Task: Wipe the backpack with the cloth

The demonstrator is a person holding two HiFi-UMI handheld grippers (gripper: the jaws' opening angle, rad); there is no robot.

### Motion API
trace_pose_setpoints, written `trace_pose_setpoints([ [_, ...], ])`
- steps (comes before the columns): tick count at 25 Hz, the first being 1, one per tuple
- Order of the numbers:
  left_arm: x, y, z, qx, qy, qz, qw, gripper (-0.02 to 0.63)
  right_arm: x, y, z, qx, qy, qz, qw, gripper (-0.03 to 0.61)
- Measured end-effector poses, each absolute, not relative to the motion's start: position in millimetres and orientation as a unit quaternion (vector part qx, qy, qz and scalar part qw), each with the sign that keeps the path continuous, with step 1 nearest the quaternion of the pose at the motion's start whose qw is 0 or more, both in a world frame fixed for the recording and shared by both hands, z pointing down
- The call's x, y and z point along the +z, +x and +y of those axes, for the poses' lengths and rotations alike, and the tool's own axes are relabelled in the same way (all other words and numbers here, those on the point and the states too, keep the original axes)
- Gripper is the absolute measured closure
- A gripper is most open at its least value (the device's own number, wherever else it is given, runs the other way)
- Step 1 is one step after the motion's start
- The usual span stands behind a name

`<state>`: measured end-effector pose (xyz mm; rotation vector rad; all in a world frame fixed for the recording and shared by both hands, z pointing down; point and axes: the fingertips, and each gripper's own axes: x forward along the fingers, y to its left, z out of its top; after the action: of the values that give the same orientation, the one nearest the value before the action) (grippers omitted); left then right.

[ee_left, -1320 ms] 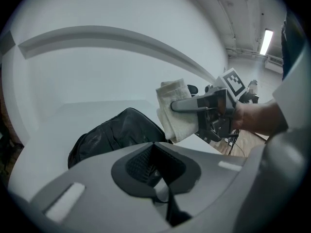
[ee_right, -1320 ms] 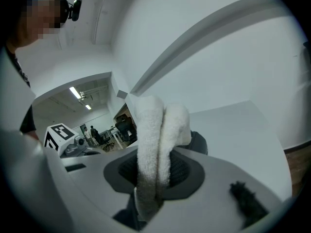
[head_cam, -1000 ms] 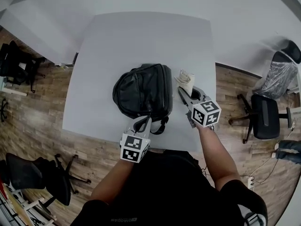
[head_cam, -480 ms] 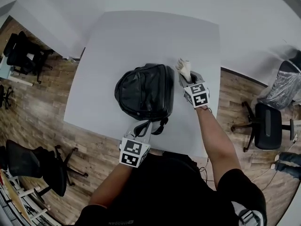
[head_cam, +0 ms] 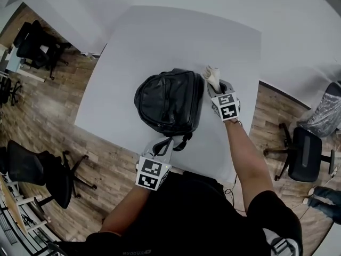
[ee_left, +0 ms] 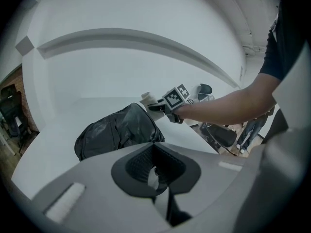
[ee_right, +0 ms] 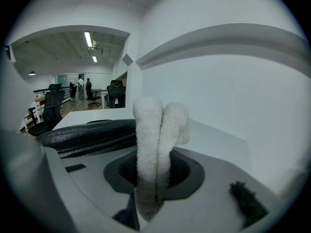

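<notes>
A black leather backpack (head_cam: 169,101) lies on the white table (head_cam: 160,36). My right gripper (head_cam: 214,87) is shut on a rolled cream cloth (head_cam: 212,76), just off the backpack's far right corner. In the right gripper view the cloth (ee_right: 155,130) stands up between the jaws of that gripper (ee_right: 150,178), with the backpack (ee_right: 87,132) close on the left. My left gripper (head_cam: 163,144) is at the backpack's near end, shut on its strap (head_cam: 171,143). In the left gripper view the backpack (ee_left: 116,130) lies just beyond this gripper (ee_left: 156,171).
Office chairs stand on the wood floor, one at the right (head_cam: 303,148), one at the lower left (head_cam: 32,169), and more at the upper left (head_cam: 37,41). A white wall runs behind the table. People stand far off in the right gripper view.
My right gripper has carried the cloth forward along the backpack's right side to its far corner. The left gripper stays on the strap. The head view has shifted a little.
</notes>
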<state>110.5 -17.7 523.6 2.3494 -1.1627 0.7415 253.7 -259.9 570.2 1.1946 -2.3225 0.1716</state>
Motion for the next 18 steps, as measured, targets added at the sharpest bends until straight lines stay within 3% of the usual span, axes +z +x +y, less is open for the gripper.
trace_pose_setpoints([
  [18,527.5,122.9,-5.2,0.263,0.835,-0.438,0.207,0.607,562.9,241.4,-216.4,0.069,0.418,-0.878,0.223,0.485],
])
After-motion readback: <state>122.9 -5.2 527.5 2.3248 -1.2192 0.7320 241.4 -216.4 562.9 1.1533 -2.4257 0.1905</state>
